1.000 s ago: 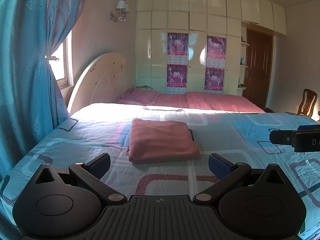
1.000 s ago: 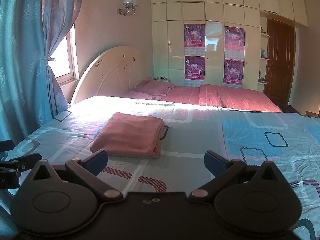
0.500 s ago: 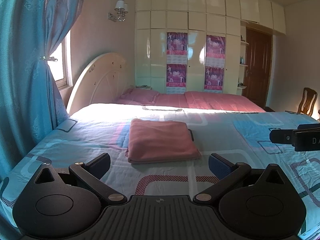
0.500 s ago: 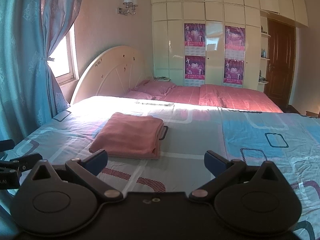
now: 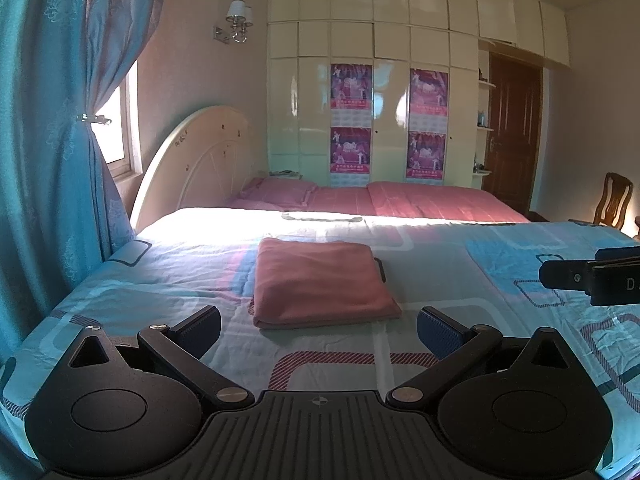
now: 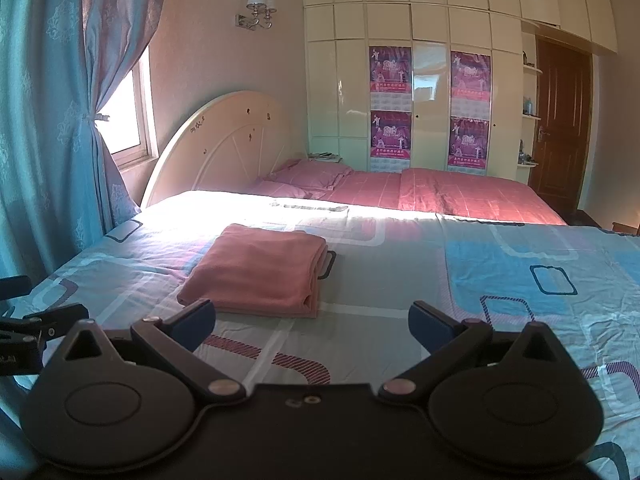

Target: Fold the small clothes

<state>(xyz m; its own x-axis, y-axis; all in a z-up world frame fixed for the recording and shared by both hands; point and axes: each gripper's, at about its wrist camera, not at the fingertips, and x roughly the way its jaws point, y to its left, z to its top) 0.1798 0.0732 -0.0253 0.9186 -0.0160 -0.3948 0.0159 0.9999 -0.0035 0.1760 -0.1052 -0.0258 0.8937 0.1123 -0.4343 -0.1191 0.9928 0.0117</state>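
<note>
A pink cloth (image 5: pixel 320 282) lies folded into a neat rectangle on the blue patterned bedsheet (image 5: pixel 500 280). It also shows in the right wrist view (image 6: pixel 258 274), left of centre. My left gripper (image 5: pixel 319 330) is open and empty, held just short of the cloth's near edge. My right gripper (image 6: pixel 312 324) is open and empty, to the right of the cloth and short of it. The right gripper's fingers (image 5: pixel 568 276) show at the right edge of the left wrist view. The left gripper's fingers (image 6: pixel 52 318) show at the left edge of the right wrist view.
A blue curtain (image 5: pixel 52 160) hangs at the left by the window. A cream headboard (image 5: pixel 200 168) stands behind the bed. A second bed with pink bedding (image 5: pixel 400 200), a white wardrobe (image 5: pixel 380 80), a brown door (image 5: pixel 512 132) and a wooden chair (image 5: pixel 614 200) are at the back.
Both grippers have drifted only slightly; the view has shifted a little. The folded cloth lies as before and both grippers stay open.
</note>
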